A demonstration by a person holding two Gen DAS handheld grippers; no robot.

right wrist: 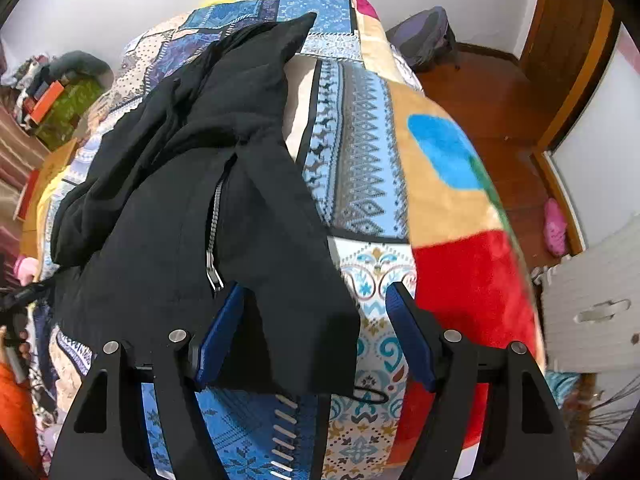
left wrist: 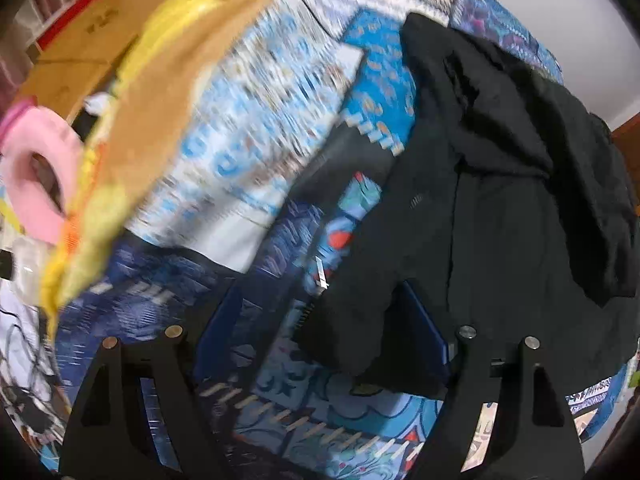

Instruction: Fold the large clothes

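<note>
A black zip-up jacket (left wrist: pixel 500 208) lies rumpled on a bed covered with a blue patchwork blanket (left wrist: pixel 248 132). My left gripper (left wrist: pixel 320 320) is open; the jacket's near hem corner lies between its blue pads, over the right pad (left wrist: pixel 424 320). In the right wrist view the jacket (right wrist: pixel 180 184) runs away from me with its zipper (right wrist: pixel 214 216) showing. My right gripper (right wrist: pixel 312 320) is open, and the jacket's lower corner (right wrist: pixel 304 340) lies between its pads, draped next to the left pad (right wrist: pixel 220 332).
The blanket (right wrist: pixel 360 160) has a red and tan fleece part (right wrist: pixel 472 280) at the right. A yellow and tan cloth (left wrist: pixel 152 92) and a pink ring (left wrist: pixel 44 176) lie left. Cardboard boxes (left wrist: pixel 92 36) stand beyond. Wooden floor (right wrist: pixel 492 96), a white drawer unit (right wrist: pixel 592 304) and a dark bag (right wrist: pixel 428 36) are right.
</note>
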